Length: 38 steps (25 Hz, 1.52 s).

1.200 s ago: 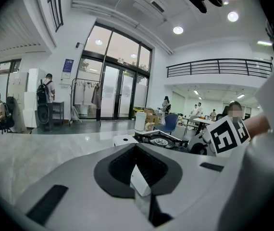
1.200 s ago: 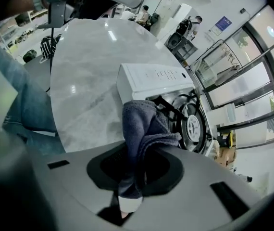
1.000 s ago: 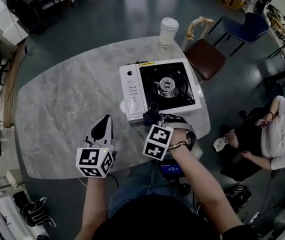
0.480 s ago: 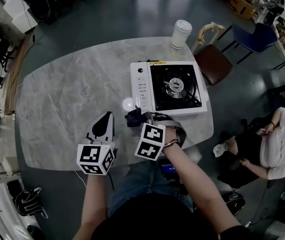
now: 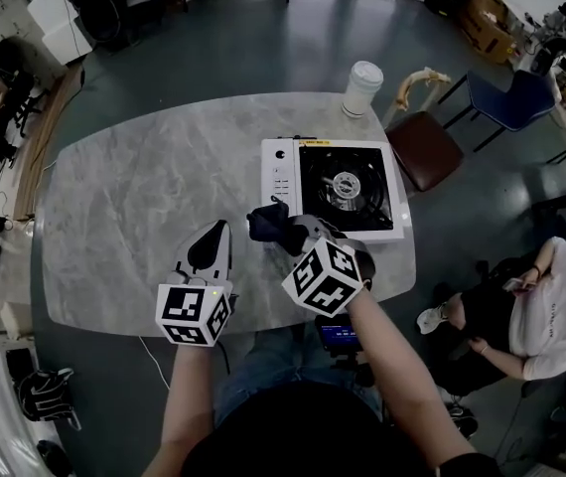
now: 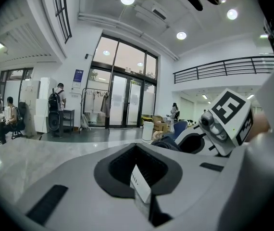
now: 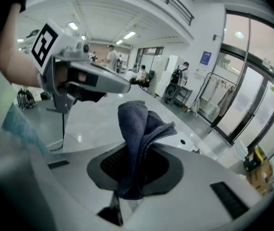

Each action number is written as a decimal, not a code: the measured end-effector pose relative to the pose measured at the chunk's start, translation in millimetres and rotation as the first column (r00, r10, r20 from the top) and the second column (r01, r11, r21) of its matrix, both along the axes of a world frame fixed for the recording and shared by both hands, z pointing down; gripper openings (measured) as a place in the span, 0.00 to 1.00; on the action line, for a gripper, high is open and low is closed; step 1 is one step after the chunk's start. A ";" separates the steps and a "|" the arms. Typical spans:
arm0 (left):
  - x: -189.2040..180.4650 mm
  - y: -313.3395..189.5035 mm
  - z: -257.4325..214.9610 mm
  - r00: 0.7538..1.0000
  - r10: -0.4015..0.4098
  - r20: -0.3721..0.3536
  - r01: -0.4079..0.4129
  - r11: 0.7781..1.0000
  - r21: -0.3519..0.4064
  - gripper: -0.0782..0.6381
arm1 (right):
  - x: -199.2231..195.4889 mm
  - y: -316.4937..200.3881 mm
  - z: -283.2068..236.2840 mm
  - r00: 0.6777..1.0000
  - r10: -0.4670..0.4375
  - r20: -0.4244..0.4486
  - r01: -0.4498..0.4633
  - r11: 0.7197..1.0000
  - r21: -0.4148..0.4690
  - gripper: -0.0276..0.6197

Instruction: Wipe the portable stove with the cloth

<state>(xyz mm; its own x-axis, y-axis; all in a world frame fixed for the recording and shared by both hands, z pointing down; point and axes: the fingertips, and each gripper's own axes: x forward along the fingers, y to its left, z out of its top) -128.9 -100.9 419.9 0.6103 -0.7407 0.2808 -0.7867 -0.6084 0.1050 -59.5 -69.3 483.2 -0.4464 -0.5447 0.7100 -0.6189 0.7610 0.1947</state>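
The portable stove (image 5: pixel 285 172), white with a black burner well, stands on the marble table (image 5: pixel 134 197) toward its right side. A dark blue cloth (image 5: pixel 267 221) hangs bunched just off the stove's front left corner, and my right gripper (image 5: pixel 291 231) is shut on it. In the right gripper view the cloth (image 7: pixel 137 129) sticks up from between the jaws of the right gripper (image 7: pixel 133 179). My left gripper (image 5: pixel 213 235) hovers over the table to the left of the cloth, jaws together and holding nothing; the left gripper (image 6: pixel 139 189) looks the same in its own view.
A white lidded cup (image 5: pixel 363 87) stands at the table's far edge behind the stove. A brown chair (image 5: pixel 424 150) and a blue chair (image 5: pixel 516 97) are beyond the table's right end. A person sits at the right (image 5: pixel 551 306).
My right gripper has drawn the cloth away from the stove's front edge, leftward to just off its front left corner, and turned. The left gripper has hardly moved.
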 end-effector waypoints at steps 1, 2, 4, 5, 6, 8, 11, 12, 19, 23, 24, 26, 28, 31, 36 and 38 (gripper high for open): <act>2.5 -0.6 -3.2 1.000 -0.003 -0.001 0.003 1.000 0.008 0.12 | 1.0 -2.8 -7.7 0.997 0.024 0.074 -0.024 1.000 -0.001 0.16; 4.8 -1.3 -6.4 1.000 -0.007 -0.001 0.007 1.000 0.016 0.12 | 3.1 -6.2 -15.8 0.987 0.053 0.150 -0.053 0.999 -0.006 0.16; 8.5 -2.8 -12.1 1.000 -0.018 -0.004 0.018 0.999 0.029 0.12 | 11.4 -14.8 -30.8 0.955 0.106 0.278 -0.109 0.994 -0.005 0.16; 10.0 -3.4 -14.6 1.000 -0.023 -0.007 0.024 0.999 0.035 0.12 | 16.0 -18.5 -37.5 0.933 0.130 0.336 -0.136 0.991 -0.007 0.16; 11.8 -3.7 -16.7 1.000 -0.028 -0.010 0.029 0.999 0.040 0.12 | 20.2 -21.2 -43.5 0.905 0.154 0.396 -0.160 0.987 -0.019 0.16; 16.9 -3.7 -20.4 0.999 -0.033 -0.014 0.034 0.998 0.049 0.12 | 28.1 -24.0 -49.6 0.833 0.215 0.510 -0.194 0.976 -0.093 0.16; 25.3 -3.2 -25.5 0.999 -0.038 -0.016 0.039 0.997 0.062 0.12 | 40.9 -26.3 -34.2 0.727 0.399 0.559 -0.257 0.913 -0.316 0.16; 26.9 -3.0 -26.8 0.999 -0.040 -0.014 0.041 0.997 0.065 0.12 | 45.9 -28.2 -23.1 0.701 0.477 0.531 -0.300 0.872 -0.387 0.16; 19.6 0.1 -24.1 0.998 -0.065 0.005 0.064 0.996 0.060 0.12 | 48.7 -46.2 46.6 0.725 0.629 0.280 -0.439 0.736 -0.516 0.16; 6.2 -2.4 -18.8 0.995 -0.096 0.010 0.095 0.994 0.044 0.12 | 47.0 -51.1 70.7 0.756 0.629 0.178 -0.473 0.715 -0.515 0.16; 3.7 -3.6 -17.2 0.995 -0.102 0.010 0.101 0.994 0.041 0.12 | 46.7 -52.8 73.3 0.760 0.627 0.169 -0.474 0.714 -0.516 0.16; -0.1 -7.1 -15.2 0.994 -0.113 0.010 0.112 0.993 0.037 0.12 | 47.2 -57.2 74.5 0.767 0.623 0.151 -0.472 0.708 -0.525 0.16; -2.5 -11.8 -14.2 0.993 -0.122 0.010 0.121 0.992 0.032 0.12 | 50.6 -63.6 73.4 0.766 0.629 0.131 -0.480 0.695 -0.535 0.16; -2.6 -20.1 -12.4 0.991 -0.131 0.007 0.131 0.991 0.024 0.12 | 56.4 -75.4 74.5 0.761 0.639 0.112 -0.483 0.674 -0.560 0.16; -0.9 -31.8 -4.6 0.989 -0.146 0.009 0.146 0.989 0.006 0.12 | 67.9 -106.4 75.9 0.756 0.645 0.110 -0.488 0.668 -0.562 0.16; -1.4 -36.0 -0.1 0.988 -0.156 0.012 0.156 0.988 -0.005 0.12 | 74.3 -122.0 76.9 0.749 0.655 0.097 -0.504 0.659 -0.558 0.16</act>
<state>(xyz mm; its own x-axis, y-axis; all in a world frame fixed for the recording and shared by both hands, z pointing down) -130.3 -136.9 419.8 0.4843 -0.8249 0.2917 -0.8730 -0.4778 0.0982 14.9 -191.2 560.1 -0.3648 -0.3898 0.8455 -0.9310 0.1678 -0.3243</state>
